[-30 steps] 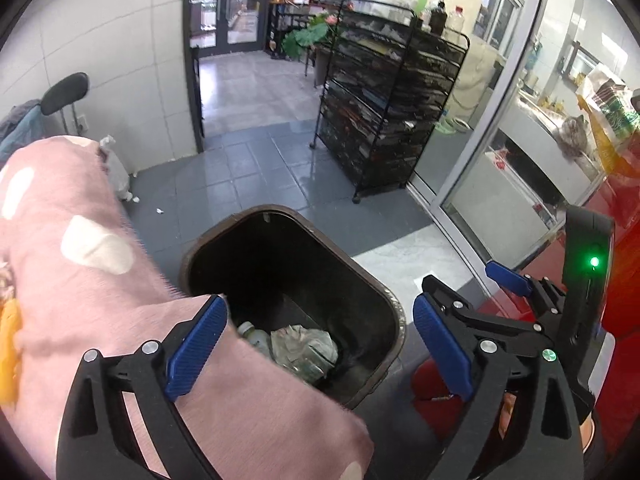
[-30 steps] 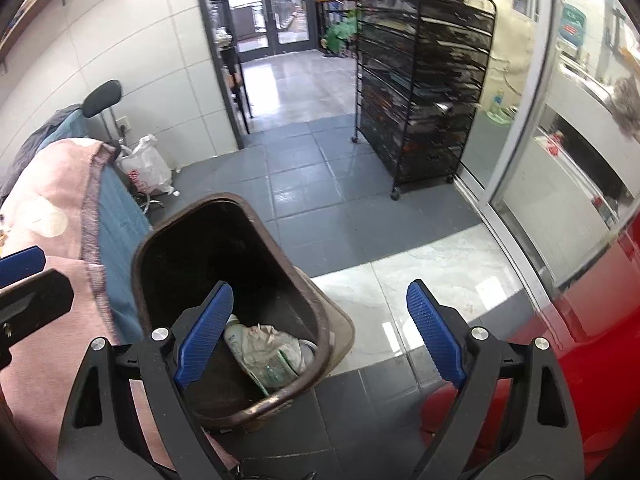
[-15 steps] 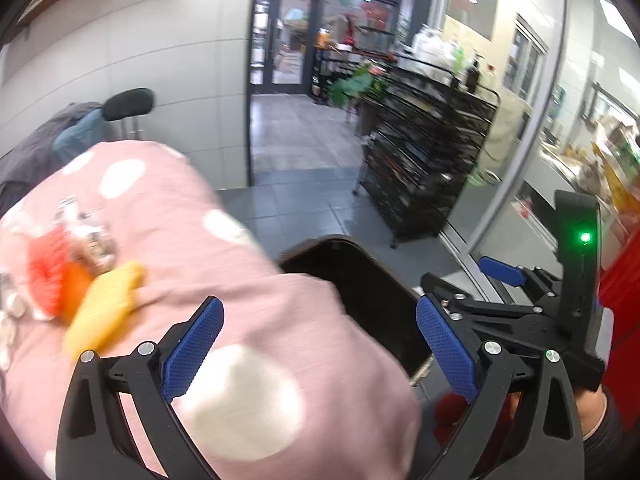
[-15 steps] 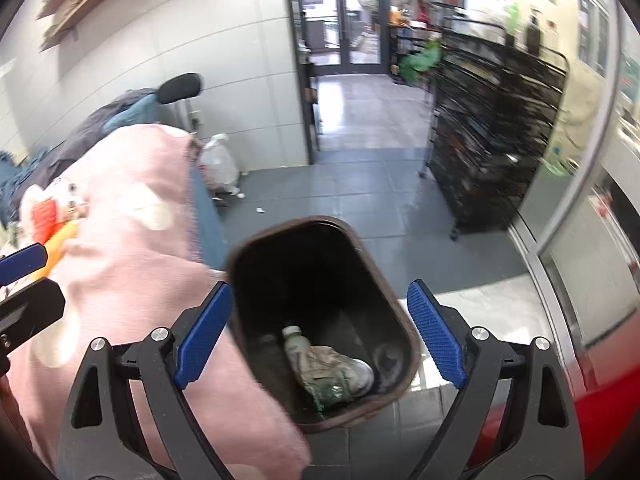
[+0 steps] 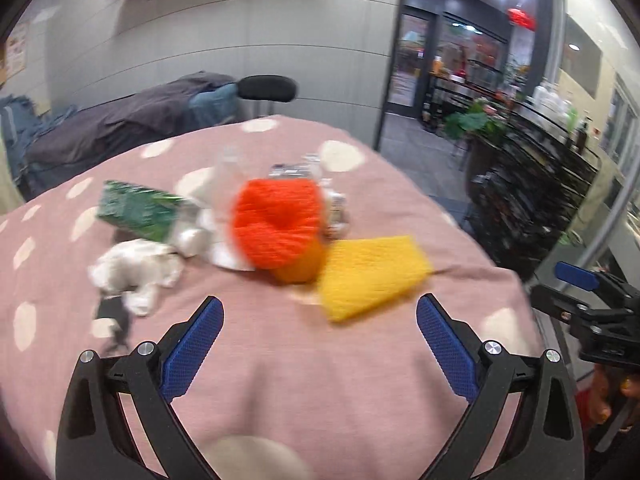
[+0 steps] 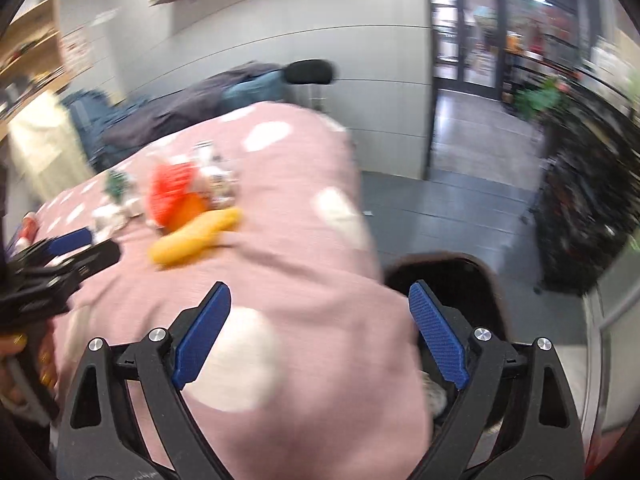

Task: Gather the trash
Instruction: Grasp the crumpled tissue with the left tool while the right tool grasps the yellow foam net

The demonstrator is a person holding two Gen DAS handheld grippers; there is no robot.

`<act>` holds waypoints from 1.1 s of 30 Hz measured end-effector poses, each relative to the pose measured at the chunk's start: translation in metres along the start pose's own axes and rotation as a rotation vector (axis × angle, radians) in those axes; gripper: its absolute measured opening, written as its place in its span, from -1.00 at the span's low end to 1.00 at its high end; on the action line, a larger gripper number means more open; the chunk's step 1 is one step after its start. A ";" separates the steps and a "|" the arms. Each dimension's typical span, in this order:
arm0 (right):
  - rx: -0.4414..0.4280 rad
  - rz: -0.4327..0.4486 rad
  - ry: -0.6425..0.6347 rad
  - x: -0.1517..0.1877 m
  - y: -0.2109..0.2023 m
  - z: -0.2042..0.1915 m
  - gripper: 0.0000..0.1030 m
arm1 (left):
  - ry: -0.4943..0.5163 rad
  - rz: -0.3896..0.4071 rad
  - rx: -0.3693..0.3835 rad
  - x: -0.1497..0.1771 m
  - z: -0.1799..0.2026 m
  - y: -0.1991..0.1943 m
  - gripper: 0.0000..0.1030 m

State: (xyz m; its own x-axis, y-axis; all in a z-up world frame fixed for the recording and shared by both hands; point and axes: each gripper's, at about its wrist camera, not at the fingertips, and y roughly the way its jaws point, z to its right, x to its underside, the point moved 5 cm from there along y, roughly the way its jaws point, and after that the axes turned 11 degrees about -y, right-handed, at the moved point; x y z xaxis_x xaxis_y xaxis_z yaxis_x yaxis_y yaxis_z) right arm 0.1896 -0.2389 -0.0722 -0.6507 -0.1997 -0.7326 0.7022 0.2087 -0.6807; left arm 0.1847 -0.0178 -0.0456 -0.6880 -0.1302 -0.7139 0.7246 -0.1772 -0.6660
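Trash pile [image 5: 224,232] (red net, green packet, crumpled tissue, yellow sponge [image 5: 372,276]) sits mid pink polka-dot counter [image 5: 320,380]. Bin [image 6: 452,280] just beside counter edge. Left tool [image 5: 318,340] and right tool [image 6: 320,320] both spread wide, empty.

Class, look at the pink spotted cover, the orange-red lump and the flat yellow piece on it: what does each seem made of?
Pink cover: soft woven fabric, matte, with folds.
Orange-red lump: probably knitted yarn or foam netting; ribbed, fuzzy surface, blurred.
Yellow piece: likely sponge or foam mesh; flat, matte and finely textured.
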 end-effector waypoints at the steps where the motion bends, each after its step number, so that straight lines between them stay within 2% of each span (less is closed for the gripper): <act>1: -0.015 0.000 -0.028 -0.006 0.003 -0.011 0.74 | -0.008 0.007 -0.026 -0.003 -0.012 0.000 0.85; 8: -0.084 -0.009 -0.196 -0.036 0.022 -0.070 0.74 | -0.052 -0.006 -0.169 -0.017 -0.094 0.010 0.85; 15: -0.104 -0.087 -0.354 -0.047 0.053 -0.113 0.74 | -0.033 -0.063 -0.204 -0.033 -0.125 0.035 0.79; 20: -0.083 -0.144 -0.470 -0.051 0.075 -0.129 0.74 | -0.026 -0.114 -0.207 -0.035 -0.134 0.053 0.56; 22: -0.072 -0.176 -0.477 -0.053 0.087 -0.129 0.71 | -0.036 -0.123 -0.204 -0.034 -0.134 0.059 0.37; 23: -0.068 -0.189 -0.466 -0.054 0.093 -0.129 0.66 | -0.050 -0.120 -0.207 -0.034 -0.136 0.060 0.30; 25: -0.072 -0.219 -0.452 -0.055 0.100 -0.129 0.29 | -0.085 -0.114 -0.198 -0.034 -0.137 0.058 0.11; 26: -0.074 -0.223 -0.450 -0.055 0.102 -0.130 0.20 | -0.099 -0.104 -0.195 -0.033 -0.136 0.055 0.03; 28: -0.080 -0.222 -0.456 -0.055 0.103 -0.133 -0.30 | -0.117 -0.094 -0.183 -0.033 -0.137 0.050 -0.25; 29: -0.089 -0.222 -0.455 -0.055 0.103 -0.135 -0.44 | -0.129 -0.089 -0.175 -0.033 -0.139 0.049 -0.30; 30: -0.102 -0.224 -0.449 -0.054 0.102 -0.136 -0.66 | -0.150 -0.083 -0.166 -0.032 -0.140 0.045 -0.39; 33: -0.115 -0.215 -0.441 -0.050 0.099 -0.139 -0.75 | -0.184 -0.070 -0.151 -0.030 -0.141 0.039 -0.48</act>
State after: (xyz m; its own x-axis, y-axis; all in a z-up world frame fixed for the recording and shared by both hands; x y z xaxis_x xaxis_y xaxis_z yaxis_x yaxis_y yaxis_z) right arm 0.2515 -0.0750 -0.1036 -0.5758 -0.6299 -0.5212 0.5132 0.2178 -0.8302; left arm 0.2394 0.1167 -0.0808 -0.7223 -0.3004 -0.6230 0.6633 -0.0459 -0.7469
